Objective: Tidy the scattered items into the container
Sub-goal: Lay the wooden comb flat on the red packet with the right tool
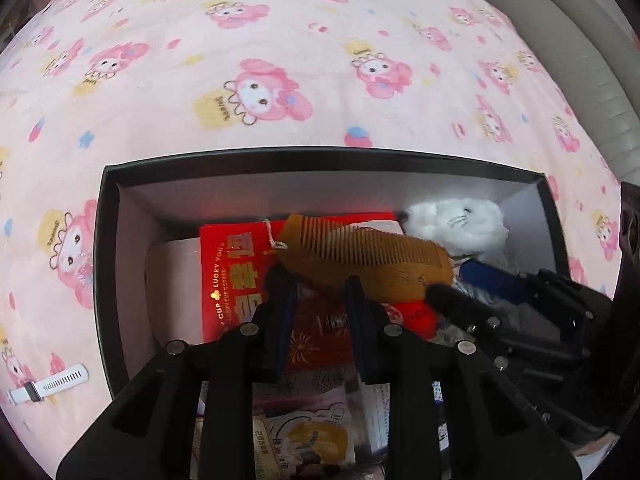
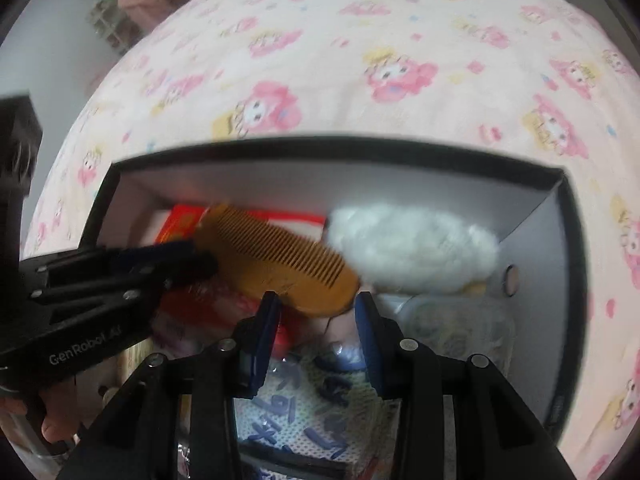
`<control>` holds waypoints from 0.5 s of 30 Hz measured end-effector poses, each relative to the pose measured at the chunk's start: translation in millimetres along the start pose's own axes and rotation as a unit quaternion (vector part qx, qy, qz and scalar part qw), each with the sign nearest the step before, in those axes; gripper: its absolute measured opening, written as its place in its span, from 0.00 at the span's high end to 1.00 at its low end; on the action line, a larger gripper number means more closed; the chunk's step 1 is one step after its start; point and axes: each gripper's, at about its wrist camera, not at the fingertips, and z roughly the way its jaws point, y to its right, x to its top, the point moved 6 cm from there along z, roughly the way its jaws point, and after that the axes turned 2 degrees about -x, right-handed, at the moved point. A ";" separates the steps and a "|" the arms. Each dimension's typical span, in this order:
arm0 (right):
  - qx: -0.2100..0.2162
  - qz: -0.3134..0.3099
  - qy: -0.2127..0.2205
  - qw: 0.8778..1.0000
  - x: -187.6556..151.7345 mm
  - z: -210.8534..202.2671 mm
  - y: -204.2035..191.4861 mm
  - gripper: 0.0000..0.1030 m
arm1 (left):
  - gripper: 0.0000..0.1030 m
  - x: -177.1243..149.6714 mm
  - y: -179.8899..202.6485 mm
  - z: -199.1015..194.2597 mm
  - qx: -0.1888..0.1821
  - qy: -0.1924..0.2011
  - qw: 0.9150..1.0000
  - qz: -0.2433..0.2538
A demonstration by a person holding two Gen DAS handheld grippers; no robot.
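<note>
Although it lies half-propped on the clutter inside the box (image 1: 108, 240), the wooden comb (image 1: 360, 256) looks light, stiff and smooth, best pinched across its solid spine rather than its thin teeth, and the left gripper (image 1: 320, 300) has narrowly parted fingers around its near edge; the red packet (image 1: 224, 272) reads "LUCKY CUP". From the right wrist, the right gripper (image 2: 316, 312) hovers half open and empty near the comb's right end, while "GenRobot.AI" marks the left gripper.

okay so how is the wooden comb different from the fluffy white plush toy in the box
The brown wooden comb is flat, hard and toothed; the fluffy white plush toy is rounded and soft. The comb lies slanted across the middle on a red packet; the toy sits in the far right corner. Both are inside the black box.
</note>
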 end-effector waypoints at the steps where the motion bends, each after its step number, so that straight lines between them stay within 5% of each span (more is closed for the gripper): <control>1: -0.008 -0.002 0.002 1.000 -1.5 -3.4 0.7 0.66 | 0.74 -0.1 3.3 1.0 -0.005 0.004 1.000 0.008; 10: 0.021 -0.036 -0.027 0.999 -32.8 -4.8 -19.8 0.66 | 0.71 -33.8 13.4 -24.2 -0.017 0.023 1.000 0.001; 15: 0.008 -0.027 -0.022 0.999 -33.9 -6.8 -19.3 0.66 | 0.71 -41.7 0.4 -1.7 -0.023 -0.025 0.999 -0.006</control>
